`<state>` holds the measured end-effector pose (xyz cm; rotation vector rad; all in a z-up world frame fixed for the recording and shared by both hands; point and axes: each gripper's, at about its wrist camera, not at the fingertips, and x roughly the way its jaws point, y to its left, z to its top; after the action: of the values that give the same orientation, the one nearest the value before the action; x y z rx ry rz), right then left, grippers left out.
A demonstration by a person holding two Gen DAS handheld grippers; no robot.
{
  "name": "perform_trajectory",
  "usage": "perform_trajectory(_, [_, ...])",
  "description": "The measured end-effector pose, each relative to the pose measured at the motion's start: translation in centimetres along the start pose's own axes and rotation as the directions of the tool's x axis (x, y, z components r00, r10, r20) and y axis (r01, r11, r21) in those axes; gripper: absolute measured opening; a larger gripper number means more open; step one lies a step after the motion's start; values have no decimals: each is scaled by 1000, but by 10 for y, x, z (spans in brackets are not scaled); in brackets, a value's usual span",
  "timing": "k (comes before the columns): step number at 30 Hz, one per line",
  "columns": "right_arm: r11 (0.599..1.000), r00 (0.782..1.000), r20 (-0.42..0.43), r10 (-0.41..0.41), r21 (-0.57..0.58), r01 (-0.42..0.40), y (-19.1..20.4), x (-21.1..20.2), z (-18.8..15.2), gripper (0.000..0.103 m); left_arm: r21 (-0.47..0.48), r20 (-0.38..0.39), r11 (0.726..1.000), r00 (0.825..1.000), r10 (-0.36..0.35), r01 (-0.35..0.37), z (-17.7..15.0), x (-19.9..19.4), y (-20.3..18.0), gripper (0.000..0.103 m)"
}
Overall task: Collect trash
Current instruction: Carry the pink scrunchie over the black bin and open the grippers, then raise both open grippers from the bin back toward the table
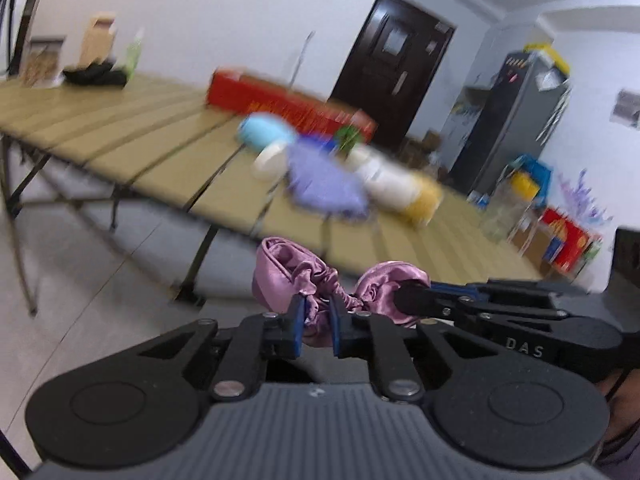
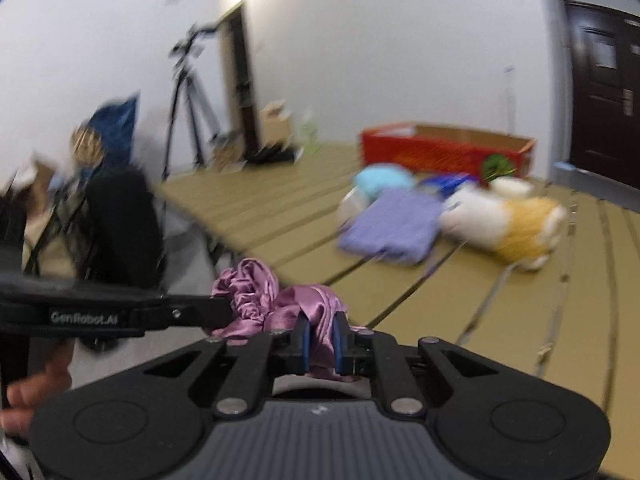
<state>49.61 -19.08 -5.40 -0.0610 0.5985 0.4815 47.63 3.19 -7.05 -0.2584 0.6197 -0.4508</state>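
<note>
Between the left gripper (image 1: 318, 326) pads, a pink satin scrunchie (image 1: 340, 286) is clamped; the right gripper (image 2: 320, 338) pinches its other end, stretching it crosswise. Ahead at one o'clock, beyond the table (image 1: 120, 128) edge, sits the red box (image 1: 288, 106), roughly equally distant from both

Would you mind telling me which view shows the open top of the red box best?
The right wrist view: the red box shows its open top and brown cardboard inside. In the left wrist view the red box is blurred, seen side-on, so its opening is not visible.
</note>
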Motion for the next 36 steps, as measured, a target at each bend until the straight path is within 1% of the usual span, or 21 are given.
perform_trajectory(3, [1000,992,-123,2,-24,-5,14,27,-17,11,-38,-106,998,994,39,-43,-18,12,16,13])
perform_trajectory(6, [1000,973,-229,-16,-22,11,17,55,-31,11,-106,-195,991,979,61,-83,-31,32,31,13])
perform_trajectory(8, [1000,957,-287,-28,-11,26,15,73,-39,11,-136,-254,985,965,65,-102,-37,49,39,14])
perform_trajectory(9, [999,946,-324,-32,-10,31,14,82,-43,12,-135,-295,984,953,70,-114,-40,59,42,16])
perform_trajectory(10, [1000,929,-369,-29,-9,28,12,91,-48,18,-138,-314,980,944,96,-145,-45,64,46,16])
perform_trajectory(11, [999,916,-401,-32,-5,33,10,99,-53,18,-133,-329,977,937,116,-168,-49,69,48,19])
perform_trajectory(12, [999,904,-426,-37,5,43,8,106,-58,23,-116,-355,977,926,126,-177,-52,75,49,23])
perform_trajectory(13, [999,893,-447,-47,3,54,7,111,-63,25,-89,-386,976,910,150,-199,-56,80,51,23])
perform_trajectory(14, [998,884,-463,-57,-8,60,7,114,-66,26,-74,-400,973,900,171,-218,-58,82,51,25])
perform_trajectory(16, [997,872,-483,-79,-28,75,9,117,-70,34,-66,-414,972,893,179,-226,-60,83,51,28])
perform_trajectory(18, [997,871,-485,-77,-30,71,8,117,-70,40,-60,-408,972,894,184,-228,-59,78,49,38])
perform_trajectory(21, [998,879,-473,-69,-30,62,11,114,-66,44,-34,-389,973,900,199,-229,-57,74,42,42])
perform_trajectory(26, [997,883,-464,-72,-42,60,8,109,-66,46,-7,-379,973,900,213,-233,-53,79,38,45])
perform_trajectory(27, [997,886,-457,-73,-42,60,8,108,-63,46,-1,-374,972,902,218,-235,-51,79,36,45])
perform_trajectory(28, [997,896,-439,-71,-42,59,9,103,-59,46,17,-355,971,906,230,-240,-47,77,32,45])
perform_trajectory(29, [998,905,-422,-63,-41,50,10,98,-55,46,38,-331,971,914,234,-235,-42,72,27,47])
perform_trajectory(31, [999,927,-374,-31,-45,15,14,79,-40,46,76,-248,974,942,225,-213,-28,55,14,53])
perform_trajectory(33, [999,956,-292,9,-43,-22,17,52,-22,46,95,-162,982,970,178,-165,-13,34,4,59])
perform_trajectory(34, [999,967,-255,28,-35,-38,16,40,-14,47,103,-117,985,982,151,-139,-5,23,-2,61])
perform_trajectory(35, [998,977,-207,52,-22,-58,14,26,-5,47,108,-67,987,989,129,-121,2,11,-7,69])
perform_trajectory(36, [997,985,-154,81,-3,-82,10,13,3,48,109,-25,987,993,119,-116,7,2,-12,80])
